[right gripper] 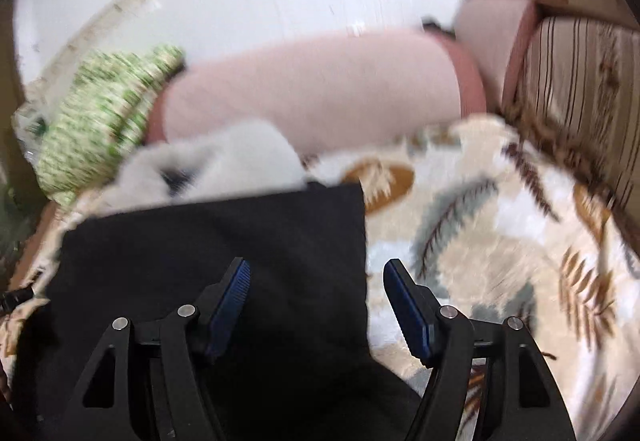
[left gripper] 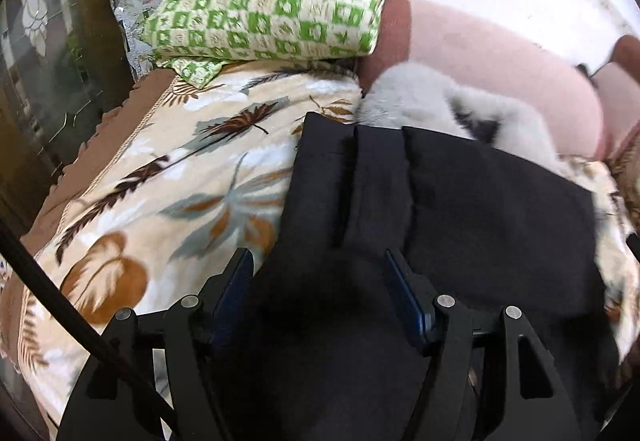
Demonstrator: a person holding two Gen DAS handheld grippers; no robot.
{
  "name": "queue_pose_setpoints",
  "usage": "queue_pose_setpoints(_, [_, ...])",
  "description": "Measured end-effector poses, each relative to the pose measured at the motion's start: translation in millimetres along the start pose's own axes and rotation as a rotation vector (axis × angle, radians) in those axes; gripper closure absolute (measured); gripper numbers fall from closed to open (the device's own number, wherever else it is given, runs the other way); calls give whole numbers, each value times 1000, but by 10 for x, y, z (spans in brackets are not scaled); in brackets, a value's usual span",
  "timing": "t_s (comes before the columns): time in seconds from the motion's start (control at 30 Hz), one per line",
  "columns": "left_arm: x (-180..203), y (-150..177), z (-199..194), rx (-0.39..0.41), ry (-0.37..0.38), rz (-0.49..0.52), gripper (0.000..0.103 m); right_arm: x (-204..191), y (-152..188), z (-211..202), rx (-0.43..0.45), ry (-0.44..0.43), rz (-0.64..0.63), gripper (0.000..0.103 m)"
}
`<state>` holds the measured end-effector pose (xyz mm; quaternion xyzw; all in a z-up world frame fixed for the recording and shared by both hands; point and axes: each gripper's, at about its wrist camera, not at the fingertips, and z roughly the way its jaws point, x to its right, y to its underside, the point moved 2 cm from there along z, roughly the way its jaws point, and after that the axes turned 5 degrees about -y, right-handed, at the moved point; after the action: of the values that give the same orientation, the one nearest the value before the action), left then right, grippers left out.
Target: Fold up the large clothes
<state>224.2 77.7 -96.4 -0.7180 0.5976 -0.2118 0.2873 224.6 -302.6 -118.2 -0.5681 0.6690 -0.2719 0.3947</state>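
Black coat (left gripper: pixel 460 209) w/ fur collar (left gripper: pixel 432 101) at 12 o'clock lies flat on leaf-print blanket (left gripper: pixel 168 177), sides look folded in. Left gripper (left gripper: pixel 318 293), right gripper (right gripper: pixel 316 301): fingers spread, holding nothing. Remaining, prob: fold lengthwise.

Leaf-print blanket (right gripper: pixel 500 241) lies open rightward; green pillow (left gripper: pixel 272 5) and pink bolster (left gripper: pixel 500 57) block the back.

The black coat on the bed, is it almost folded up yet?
Partly. The black coat already lies flat on the leaf-print blanket with straight side edges and a flap folded over its middle; its grey fur collar sticks out at the top. Nothing is in hand: left gripper and right gripper are open. More folds probably remain.
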Motion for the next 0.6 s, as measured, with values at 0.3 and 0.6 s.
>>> queue_pose_setpoints(0.3, [-468, 561, -955, 40, -19, -62, 29, -585, 291, -1079, 121, -189, 4, 24])
queue_pose_setpoints(0.6, [-769, 1075, -1166, 35, -77, -84, 29, -398, 1067, -1411, -28, -135, 14, 21])
